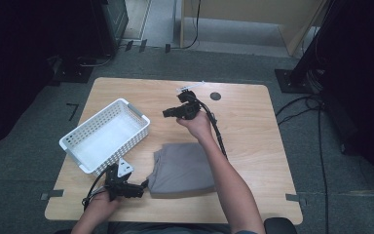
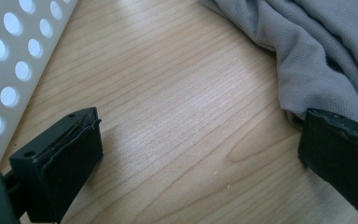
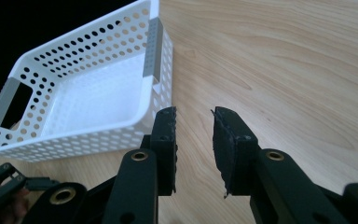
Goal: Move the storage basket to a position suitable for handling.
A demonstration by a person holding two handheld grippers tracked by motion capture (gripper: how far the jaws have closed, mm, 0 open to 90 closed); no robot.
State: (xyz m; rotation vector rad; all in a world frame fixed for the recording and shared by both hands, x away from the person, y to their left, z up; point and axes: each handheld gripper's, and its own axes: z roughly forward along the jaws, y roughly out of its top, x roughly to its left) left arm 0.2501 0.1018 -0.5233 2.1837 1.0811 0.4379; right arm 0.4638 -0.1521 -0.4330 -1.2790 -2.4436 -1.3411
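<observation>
The folded grey cloth [image 1: 184, 169] lay on the wooden worktop [image 1: 253, 126] near its six o'clock edge. At the cloth's nine o'clock, the left gripper [image 1: 139, 189] had its fingers [image 2: 70, 158] spread wide, one beside the cloth's edge. The right gripper [image 1: 168, 112] hovered at the cloth's twelve o'clock, fingers [image 3: 165, 140] slightly apart, holding nothing, pointing toward the white perforated basket [image 1: 102, 134].

Even overhead light on a pale table, dark surroundings

The table [image 1: 253, 126] is evenly lit from above, with soft shadows; the frame's upper corners fall to black. In the left gripper view, glare whitens the wood at top centre and the basket [image 2: 9, 56] blurs. The right gripper view's upper left is black.
</observation>
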